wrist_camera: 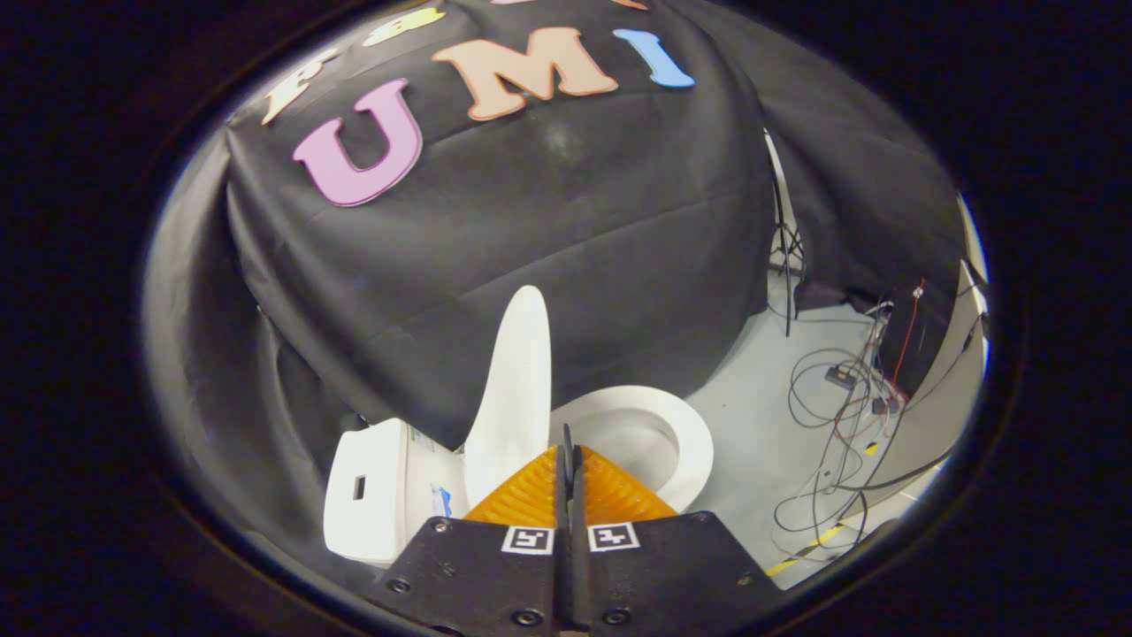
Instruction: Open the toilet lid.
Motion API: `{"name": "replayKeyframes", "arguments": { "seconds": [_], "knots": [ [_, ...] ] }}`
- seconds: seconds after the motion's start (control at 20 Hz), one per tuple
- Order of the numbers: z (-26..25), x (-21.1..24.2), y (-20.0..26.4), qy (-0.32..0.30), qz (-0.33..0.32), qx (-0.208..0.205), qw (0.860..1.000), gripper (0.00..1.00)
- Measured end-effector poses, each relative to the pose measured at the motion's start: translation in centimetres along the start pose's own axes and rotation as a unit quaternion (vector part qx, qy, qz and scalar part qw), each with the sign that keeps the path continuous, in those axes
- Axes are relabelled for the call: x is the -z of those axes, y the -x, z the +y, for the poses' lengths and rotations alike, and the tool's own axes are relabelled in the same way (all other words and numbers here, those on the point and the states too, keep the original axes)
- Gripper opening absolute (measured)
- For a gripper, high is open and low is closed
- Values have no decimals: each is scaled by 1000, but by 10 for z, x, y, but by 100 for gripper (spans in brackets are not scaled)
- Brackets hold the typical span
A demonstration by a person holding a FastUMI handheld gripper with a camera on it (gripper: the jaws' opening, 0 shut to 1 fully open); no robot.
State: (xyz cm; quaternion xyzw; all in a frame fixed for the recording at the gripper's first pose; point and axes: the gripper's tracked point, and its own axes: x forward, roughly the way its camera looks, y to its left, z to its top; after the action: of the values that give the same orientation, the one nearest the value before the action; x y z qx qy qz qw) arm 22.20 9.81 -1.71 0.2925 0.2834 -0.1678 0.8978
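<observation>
The toilet lid (513, 389) stands raised just beyond the claw (567, 460), whose fingers are pressed together on nothing, so the opening looks done.

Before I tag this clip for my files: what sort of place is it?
Probably a recording booth, not a real bathroom: a toilet with its lid raised stands before a black cloth wall, with loose cables on the floor. The tongs are shut, empty.

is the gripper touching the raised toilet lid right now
Cannot tell. In the gripper view the gripper has its fingers closed together with nothing between them, and the raised lid overlaps them just left, showing neither gap nor contact.
</observation>
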Motion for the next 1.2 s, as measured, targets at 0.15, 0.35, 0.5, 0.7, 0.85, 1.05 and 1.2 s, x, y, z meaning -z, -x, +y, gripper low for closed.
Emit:
{"name": "replayKeyframes", "arguments": {
  "seconds": [0.15,0.35,0.5,0.7,0.85,1.05,1.2],
  "knots": [
    [21,-6,21,36,-24,2,999,0],
    [46,-14,53,74,-56,-2,996,0],
    [65,-15,81,103,-80,-7,991,0],
    [89,-18,120,137,-104,-22,985,0],
    [104,-20,148,164,-117,-39,979,0],
    [119,-20,168,197,-128,-65,970,0],
    [130,-14,167,212,-126,-85,965,0]
  ]
}}
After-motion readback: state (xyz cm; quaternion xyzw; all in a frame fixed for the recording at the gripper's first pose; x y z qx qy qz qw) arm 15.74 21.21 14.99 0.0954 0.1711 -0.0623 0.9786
